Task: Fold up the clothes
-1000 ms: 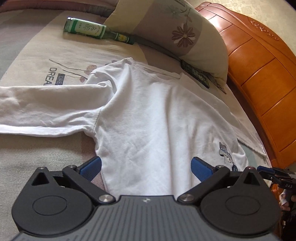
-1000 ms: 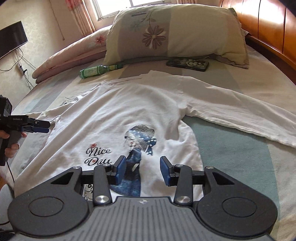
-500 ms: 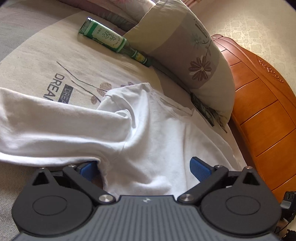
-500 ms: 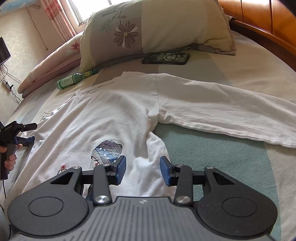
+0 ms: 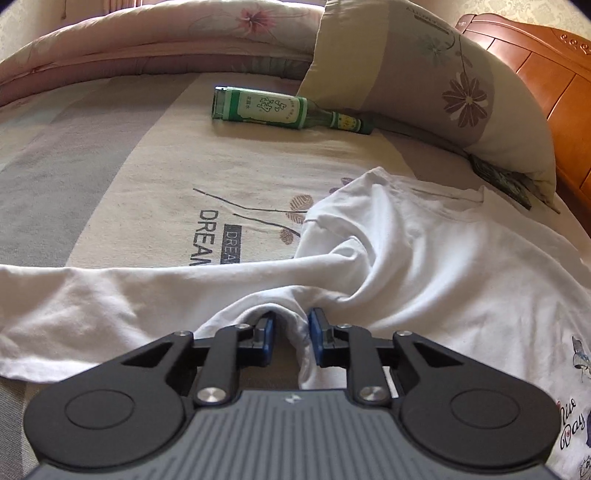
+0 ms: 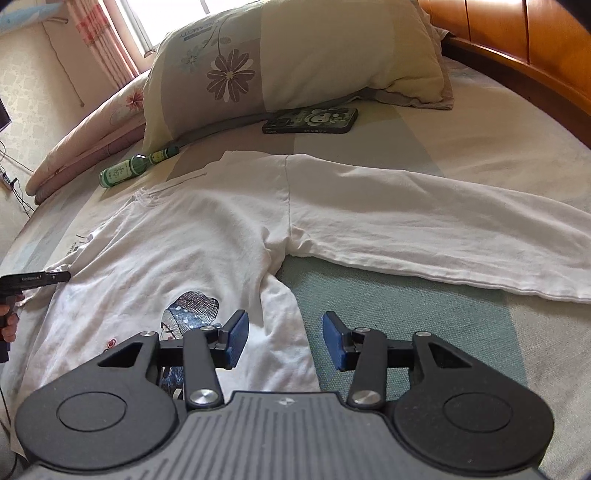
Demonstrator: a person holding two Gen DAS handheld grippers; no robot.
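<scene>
Both wrist cameras are sitting low over the bed, looking headboard-ward, sharing the shirt, bottle and pillow.

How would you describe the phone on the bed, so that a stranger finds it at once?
Look at the big flowered pillow near the wooden headboard. Directly in front of it, on the sheet, lies the phone, flat and dark. Unlike the green bottle further left, it is rectangular and shows a cartoon panda picture.

A home bedroom: a bed with a patterned sheet and a carved wooden headboard, a flowered pillow, a rolled quilt, and a curtained window against wallpapered walls.
</scene>
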